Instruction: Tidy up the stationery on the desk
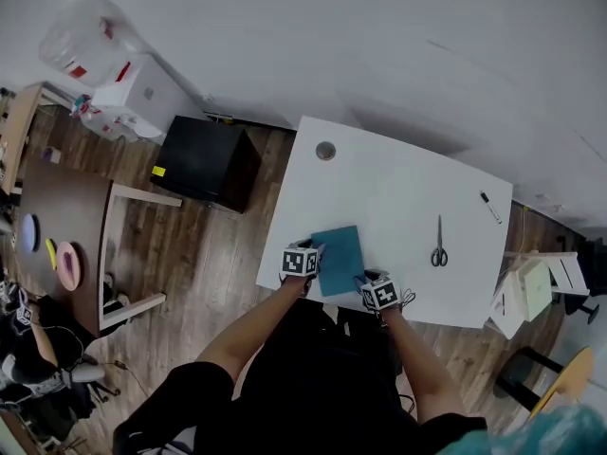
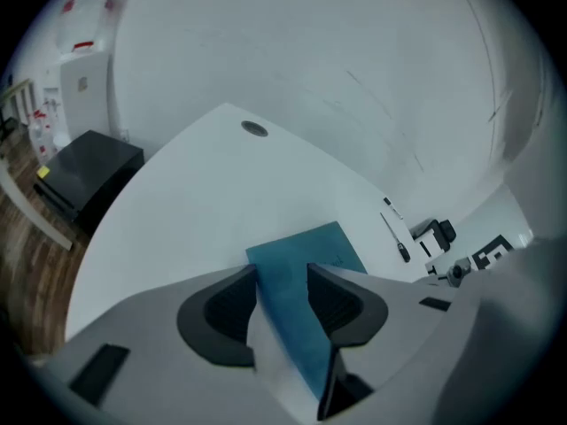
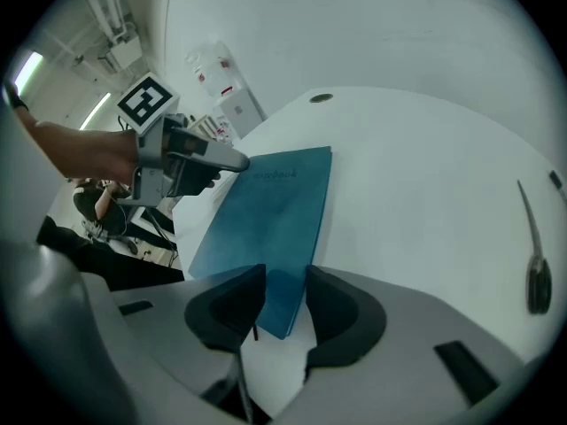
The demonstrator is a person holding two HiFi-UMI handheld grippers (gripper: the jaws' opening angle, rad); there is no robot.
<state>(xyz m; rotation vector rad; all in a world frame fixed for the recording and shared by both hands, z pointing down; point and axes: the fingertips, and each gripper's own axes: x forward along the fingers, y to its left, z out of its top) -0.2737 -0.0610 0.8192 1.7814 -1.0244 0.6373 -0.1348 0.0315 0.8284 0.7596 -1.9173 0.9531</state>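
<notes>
The blue notebook [image 1: 339, 259] lies on the white desk [image 1: 379, 188], close to its near edge and a little left of centre. It is flanked by both grippers. The left gripper [image 2: 282, 277] is set at the notebook's left side and the right gripper [image 3: 283, 282] at its near right corner. Both pairs of jaws are seen standing apart with the notebook showing in the gap, and no pad appears to be pressed on the cover, so nothing is judged to be held yet.

The step in hand is taken to be picking up or squaring the notebook. It would be done best if one thin edge were lifted just off the desk before the jaws are closed. The cover and pages should be caught together so that the notebook does not fan open or slide over the near edge.

The scissors [image 1: 439, 245] lie well apart to the right, and the pen [image 1: 490, 207] lies farther right again, both loose on the desk.

No tray or holder is seen on the desk. A black box [image 1: 204, 162] stands on the floor to the left, and its contents cannot be seen.
</notes>
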